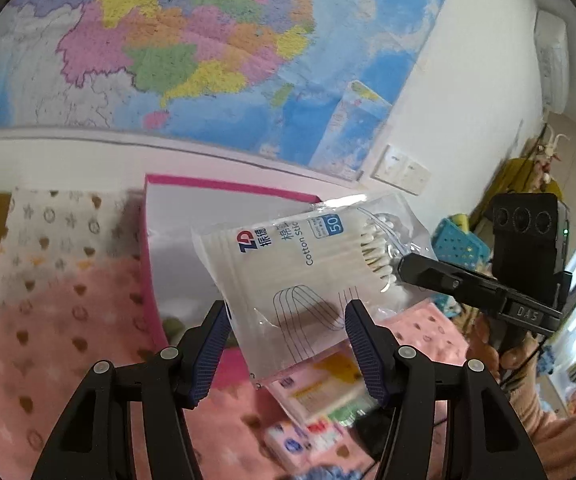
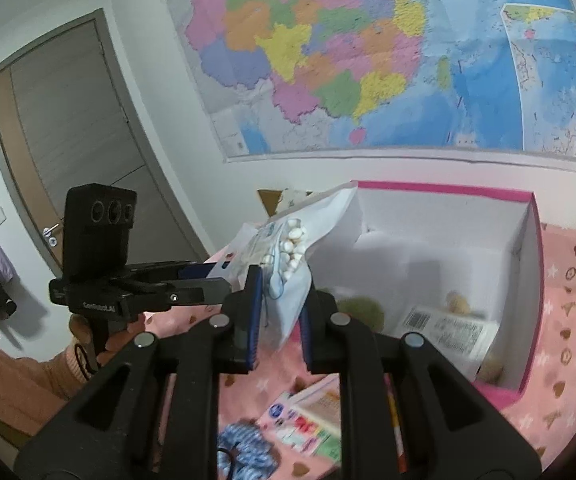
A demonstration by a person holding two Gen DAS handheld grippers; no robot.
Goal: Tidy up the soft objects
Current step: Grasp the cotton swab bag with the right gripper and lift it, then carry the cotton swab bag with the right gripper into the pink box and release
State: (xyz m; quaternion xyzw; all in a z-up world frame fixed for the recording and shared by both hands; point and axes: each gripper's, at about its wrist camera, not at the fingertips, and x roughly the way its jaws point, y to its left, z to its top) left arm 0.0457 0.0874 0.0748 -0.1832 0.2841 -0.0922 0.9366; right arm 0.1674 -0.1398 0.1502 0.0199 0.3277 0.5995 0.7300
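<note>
swab bag (image 1: 288,276): a flat plastic pack of cotton swabs, held in the air at the near-left corner of the box (image 2: 528,248), over the pink blanket (image 1: 67,320).
right gripper (image 2: 279,312): its fingers pinch the swab end of the bag; in the left wrist view one tip (image 1: 408,266) sits on that end.
left gripper (image 1: 288,344): fingers spread, the bag's lower part between them; no pad clearly touches the film.
box contents: a labelled pack (image 2: 452,328) and some fuzzy balls (image 2: 362,312) already lie on the floor of the box.
loose items: small packets (image 2: 312,420) and a blue scrunchie (image 2: 243,452) lie on the blanket below the grippers.
risk, slip: the film is slick and only one end is pinched, so a quick swing toward the box could probably pull it free.
risk, sag: the unheld end droops; it may catch on the box wall and fold the bag outside the rim.
risk, double grip: if the left fingers close while the right ones pull, the thin plastic could stretch or tear near the swabs.
risk, drop point: released here, the bag would likely land on the blanket or rim, not inside.
risk, clutter: lowering the grippers could knock the packets below.
</note>
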